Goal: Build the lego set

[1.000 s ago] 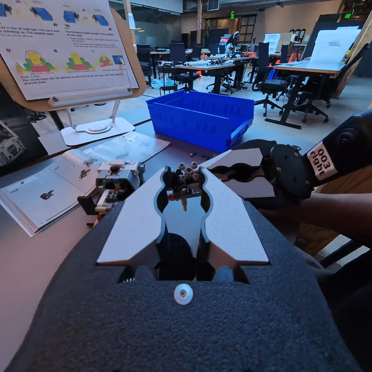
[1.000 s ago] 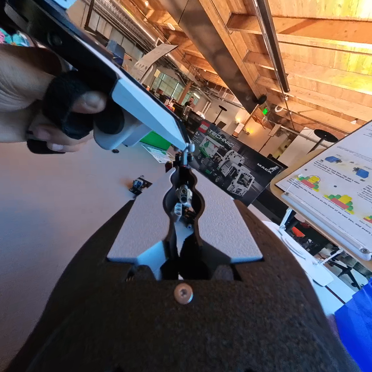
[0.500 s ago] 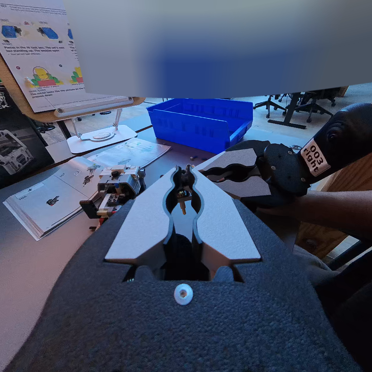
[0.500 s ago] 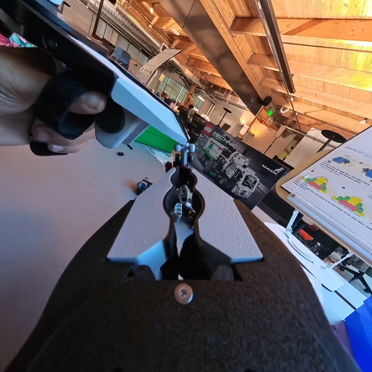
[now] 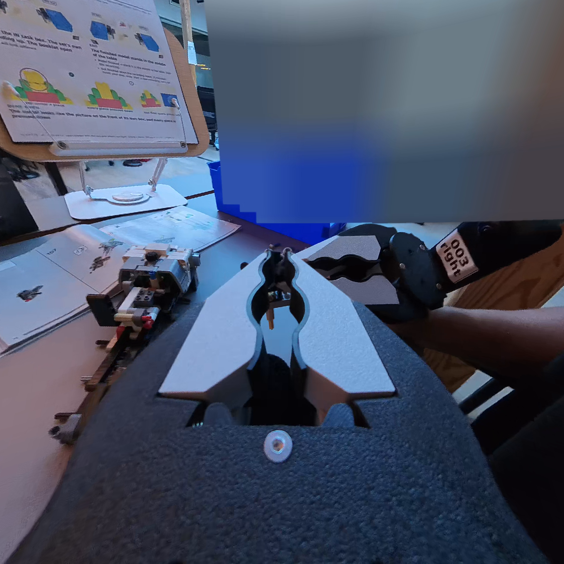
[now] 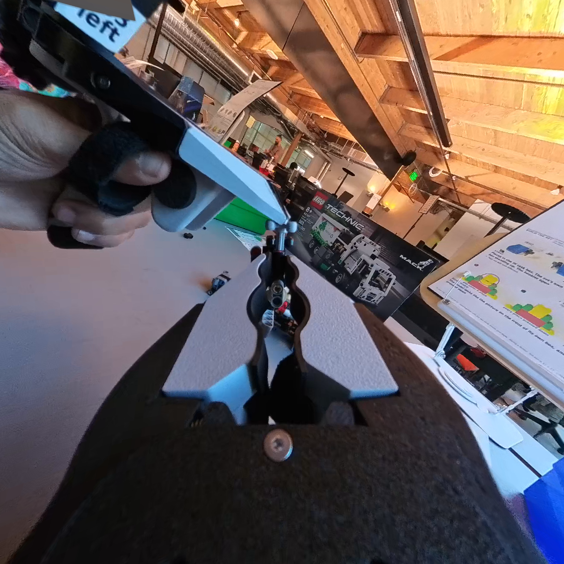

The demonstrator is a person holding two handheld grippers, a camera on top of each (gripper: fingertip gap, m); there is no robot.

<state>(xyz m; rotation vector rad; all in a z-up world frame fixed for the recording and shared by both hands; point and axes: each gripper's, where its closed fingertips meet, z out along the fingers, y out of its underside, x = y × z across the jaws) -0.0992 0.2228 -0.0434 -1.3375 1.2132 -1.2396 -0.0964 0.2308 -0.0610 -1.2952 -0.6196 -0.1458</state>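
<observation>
Above the worktop [image 5: 36, 396]: left tool [image 5: 278, 253] and right tool [image 6: 276, 259], tip to tip, both pinching one small lego piece [image 6: 280, 236], grey-knobbed; half-built grey truck [image 5: 152, 283] beside.

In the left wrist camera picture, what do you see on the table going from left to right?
Open booklet → half-built lego model → left hand-held gripper → right hand-held gripper.
</observation>
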